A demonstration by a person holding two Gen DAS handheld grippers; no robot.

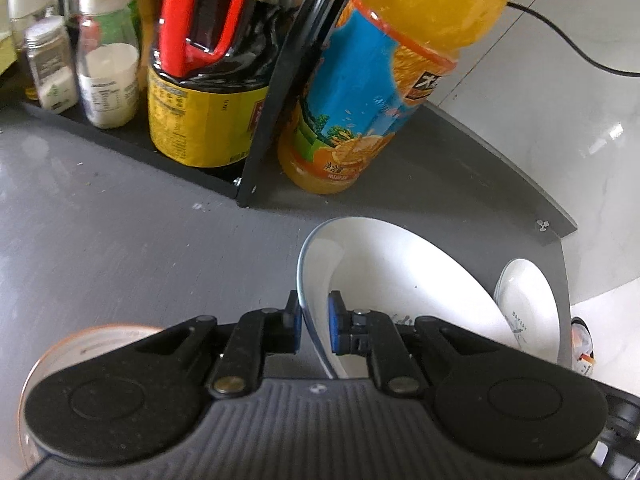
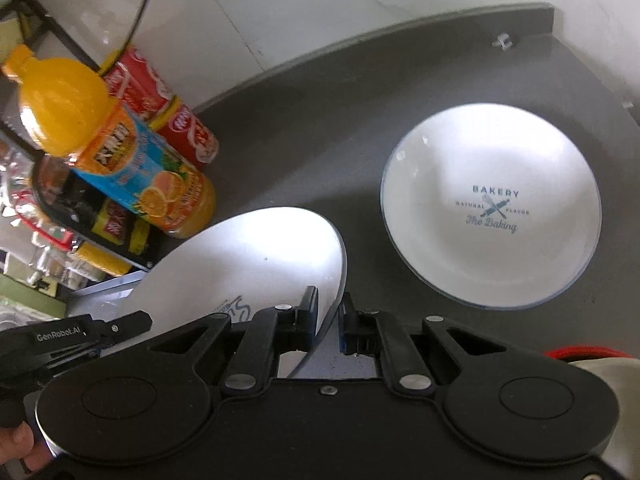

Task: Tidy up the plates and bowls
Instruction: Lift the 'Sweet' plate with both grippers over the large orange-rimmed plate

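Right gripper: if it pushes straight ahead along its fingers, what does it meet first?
The right gripper is already clamped on the rim of a tilted white plate. Beyond that lies bare dark countertop, then probably the white wall. The BAKERY bowl sits off to the right of that line, though depth is unclear.

Left gripper [image 1: 314, 322] at lower centre, blue pads either side of a tilted white plate [image 1: 400, 280] rim. Second plate [image 1: 528, 304] at right edge. Orange juice bottle [image 1: 384, 80] and dark sauce bottle [image 1: 208, 92] above, on grey bench [image 1: 120, 220].
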